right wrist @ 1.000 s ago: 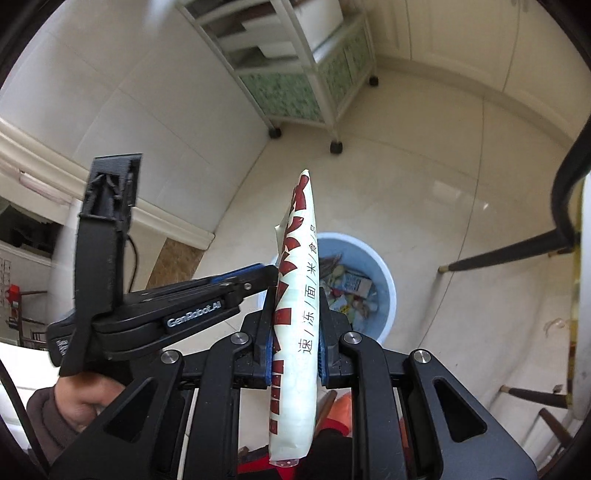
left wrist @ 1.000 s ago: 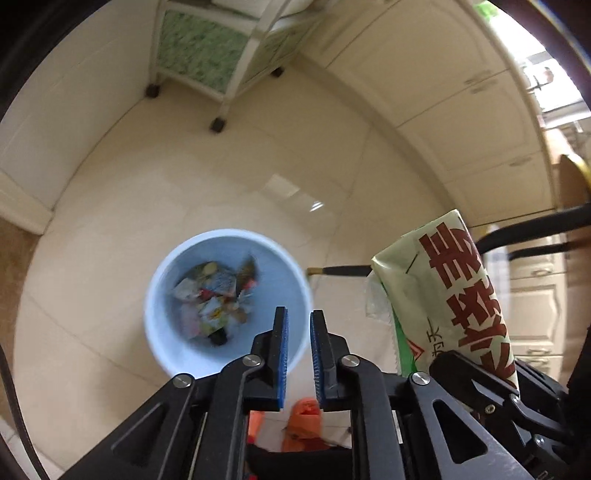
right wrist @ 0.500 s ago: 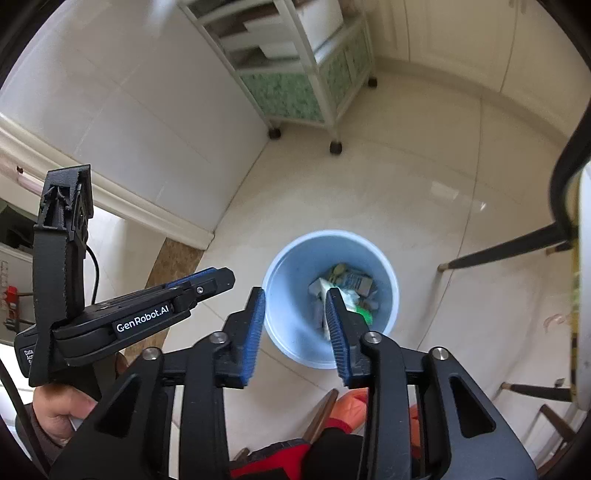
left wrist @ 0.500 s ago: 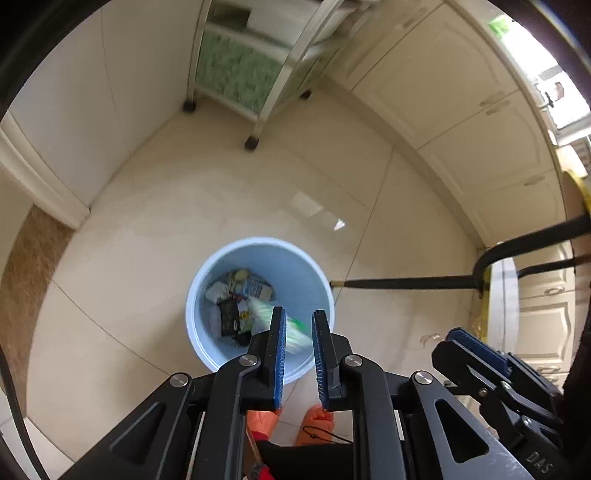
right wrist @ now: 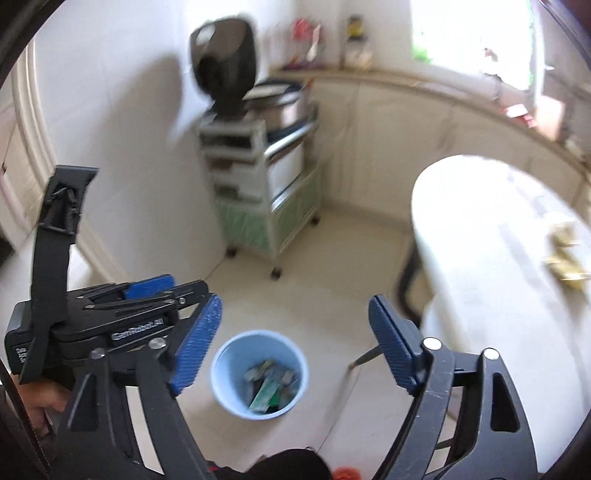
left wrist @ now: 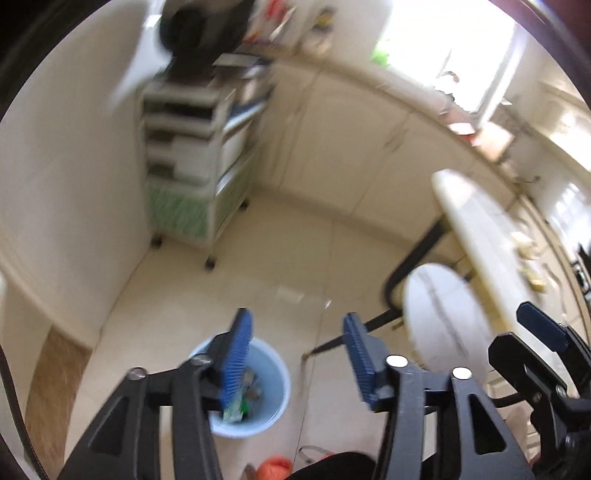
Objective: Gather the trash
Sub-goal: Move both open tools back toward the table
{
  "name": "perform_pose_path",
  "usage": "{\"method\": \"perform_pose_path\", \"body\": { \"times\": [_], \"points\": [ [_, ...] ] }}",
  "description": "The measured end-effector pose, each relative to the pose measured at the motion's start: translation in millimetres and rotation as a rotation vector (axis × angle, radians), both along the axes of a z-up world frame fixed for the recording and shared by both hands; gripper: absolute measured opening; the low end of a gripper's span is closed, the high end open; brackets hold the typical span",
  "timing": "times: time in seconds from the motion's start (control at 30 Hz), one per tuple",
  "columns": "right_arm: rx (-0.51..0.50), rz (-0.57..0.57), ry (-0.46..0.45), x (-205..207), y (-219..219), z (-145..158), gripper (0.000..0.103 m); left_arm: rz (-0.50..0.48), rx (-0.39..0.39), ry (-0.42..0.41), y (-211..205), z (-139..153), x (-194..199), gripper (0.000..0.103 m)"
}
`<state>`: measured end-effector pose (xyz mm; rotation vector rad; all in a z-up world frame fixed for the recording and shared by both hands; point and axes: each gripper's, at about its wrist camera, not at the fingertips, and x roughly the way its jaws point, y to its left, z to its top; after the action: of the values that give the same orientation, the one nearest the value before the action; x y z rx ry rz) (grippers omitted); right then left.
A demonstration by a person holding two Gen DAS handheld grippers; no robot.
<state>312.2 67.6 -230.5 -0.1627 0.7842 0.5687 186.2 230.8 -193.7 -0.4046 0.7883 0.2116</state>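
Left gripper (left wrist: 295, 354) & right gripper (right wrist: 291, 343): both spread wide, nothing held. Below/between fingers: round light-blue plastic bin (right wrist: 258, 373) w/ wrappers inside.

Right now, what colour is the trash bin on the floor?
Light blue; the trash bin shows best in the right wrist view.

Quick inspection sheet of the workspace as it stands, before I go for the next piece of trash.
Surface: pale table, blurred.
Job's things: blue bin on the floor, wrappers inside; yellowish scraps on the table, kind unclear.
Clutter: orange item on the floor at the frame bottom.
Grippers: left gripper open, empty; right gripper open, empty.
Cables: dark cable at the left wrist view's edge.
Surroundings: wheeled cart carrying a black appliance, cream cabinets, bright window.
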Motion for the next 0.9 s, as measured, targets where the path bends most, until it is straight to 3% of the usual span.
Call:
{"method": "perform_pose_path", "body": {
  "times": [0.17, 0.37, 0.53, 0.77, 0.9],
  "points": [
    [0.079, -0.125, -0.091, -0.4, -77.5, 52.1, 0.091, -0.147, 0.091, -0.12, -80.3, 55.0, -0.3, 0.071],
    [0.095, -0.331, -0.107, 26.9, -175.0, 76.6, 0.093, -0.33, 0.142, -0.167, -171.5, 86.9, 26.7, 0.074],
    [0.126, -0.452, -0.054, 52.2, -244.2, 68.7, 0.093, -0.432, 0.155, -0.151, -232.0, 90.3, 63.9, 0.078],
    [0.147, -0.562, -0.005, 76.2, -314.5, 57.3, 0.093, -0.564, 0.192, -0.097, -292.4, 79.0, 174.5, 0.079],
    [0.139, -0.614, 0.033, 93.5, -345.8, 46.6, 0.093, -0.631, 0.219, -0.047, -321.1, 55.9, 226.8, 0.079]
  ]
}}
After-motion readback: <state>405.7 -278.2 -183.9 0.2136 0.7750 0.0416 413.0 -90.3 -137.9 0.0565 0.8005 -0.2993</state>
